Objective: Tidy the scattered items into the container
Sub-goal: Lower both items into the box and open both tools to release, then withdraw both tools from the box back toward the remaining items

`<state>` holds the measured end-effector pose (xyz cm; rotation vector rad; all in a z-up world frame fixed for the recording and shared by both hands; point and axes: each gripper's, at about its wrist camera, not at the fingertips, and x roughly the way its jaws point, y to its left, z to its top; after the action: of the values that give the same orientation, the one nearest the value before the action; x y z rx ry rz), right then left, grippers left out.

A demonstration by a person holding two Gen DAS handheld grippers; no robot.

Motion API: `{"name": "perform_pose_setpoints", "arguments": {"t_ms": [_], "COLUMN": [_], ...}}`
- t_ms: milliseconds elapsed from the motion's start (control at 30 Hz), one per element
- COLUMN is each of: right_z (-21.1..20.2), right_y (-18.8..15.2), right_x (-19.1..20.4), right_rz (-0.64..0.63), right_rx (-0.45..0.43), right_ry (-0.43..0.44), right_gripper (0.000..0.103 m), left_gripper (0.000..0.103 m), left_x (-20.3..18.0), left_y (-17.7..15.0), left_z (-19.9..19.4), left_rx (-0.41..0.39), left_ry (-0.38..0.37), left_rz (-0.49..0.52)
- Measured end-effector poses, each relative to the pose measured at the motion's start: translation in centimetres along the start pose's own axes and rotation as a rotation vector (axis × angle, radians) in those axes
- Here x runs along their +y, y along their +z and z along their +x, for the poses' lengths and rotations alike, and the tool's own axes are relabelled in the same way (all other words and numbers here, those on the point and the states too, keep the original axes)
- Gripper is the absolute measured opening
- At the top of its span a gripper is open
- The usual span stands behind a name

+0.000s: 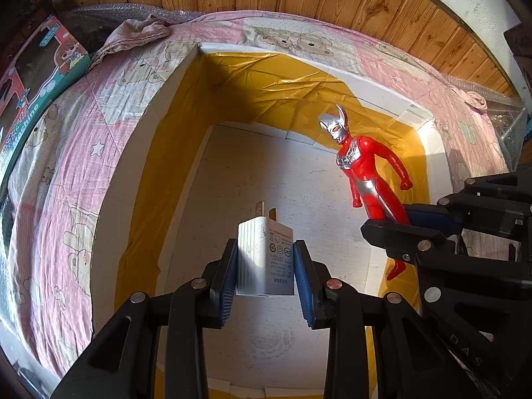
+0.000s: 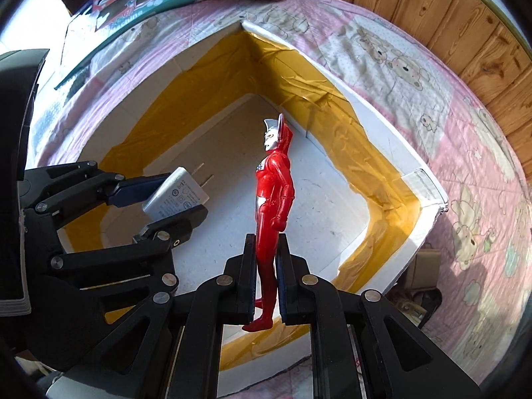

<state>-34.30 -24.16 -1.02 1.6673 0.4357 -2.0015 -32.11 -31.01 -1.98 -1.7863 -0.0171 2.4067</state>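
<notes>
Left wrist view, left to right: colourful printed cardboard toy box [image 1: 36,76] at far left edge, pink bear-print quilt [image 1: 66,166] under everything, white foam box lined with yellow tape [image 1: 139,153] filling the centre. Left gripper [image 1: 266,266] at lower centre is clamped on a white rectangular plastic plug charger [image 1: 264,256], prongs pointing away from the camera, hanging over the box's bare white floor. Right of it, a red and silver plastic hero figure [image 1: 362,166], legs pinched in the right gripper [image 1: 399,222] coming in from the right edge.

Right wrist view: left gripper [image 2: 173,199] at mid left with the charger [image 2: 176,194], figure [image 2: 274,199] at centre, upright, long axis vertical, head up. Right gripper [image 2: 266,276] is closed on its lower legs. Box rim [image 2: 382,113] runs to the right.

Key relation: both items sit above the box opening, floor straight below. Likely next is lowering and letting go; the charger looks nearer the floor. Tall figure may tip on release.
</notes>
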Motion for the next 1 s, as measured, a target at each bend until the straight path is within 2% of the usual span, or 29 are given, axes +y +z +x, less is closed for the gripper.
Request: {"name": "perform_pose_setpoints", "arguments": {"t_ms": [167, 300, 400, 500, 633, 667, 733, 867, 1000], "right_z": [1.6, 2.8, 3.6, 4.2, 4.5, 4.3, 3.7, 0.7, -4.6], "right_y": [0.8, 1.4, 1.7, 2.0, 2.2, 2.2, 2.1, 1.0, -2.2], "right_x": [-1.3, -2.1, -2.2, -2.2, -2.5, -2.6, -2.6, -2.6, -1.9], "right_rz": [0.01, 0.051, 0.062, 0.074, 0.104, 0.11, 0.116, 0.151, 0.169], "right_rx": [0.052, 0.09, 0.105, 0.114, 0.112, 0.105, 0.086, -0.013, -0.203], "right_ry": [-0.007, 0.039, 0.038, 0.027, 0.028, 0.036, 0.043, 0.07, 0.161], "right_gripper": [0.011, 0.011, 0.011, 0.012, 0.016, 0.017, 0.02, 0.021, 0.021], "left_gripper": [0.034, 0.034, 0.034, 0.034, 0.034, 0.035, 0.048, 0.048, 0.048], "left_x": [0.2, 1.1, 1.4, 2.0, 2.8, 3.2, 4.0, 4.8, 4.6], "left_y": [1.1, 1.9, 2.4, 2.8, 3.4, 3.5, 3.5, 3.1, 1.6], "left_z": [2.3, 4.0, 5.1, 6.3, 7.3, 7.3, 7.2, 5.2, 1.1], "left_rx": [0.045, 0.076, 0.088, 0.105, 0.107, 0.1, 0.095, 0.049, -0.032], "left_ry": [0.028, 0.015, 0.005, -0.019, -0.093, -0.108, -0.114, -0.12, -0.11], "left_rz": [-0.001, -0.039, -0.056, -0.095, -0.141, -0.16, -0.191, -0.213, -0.18]}}
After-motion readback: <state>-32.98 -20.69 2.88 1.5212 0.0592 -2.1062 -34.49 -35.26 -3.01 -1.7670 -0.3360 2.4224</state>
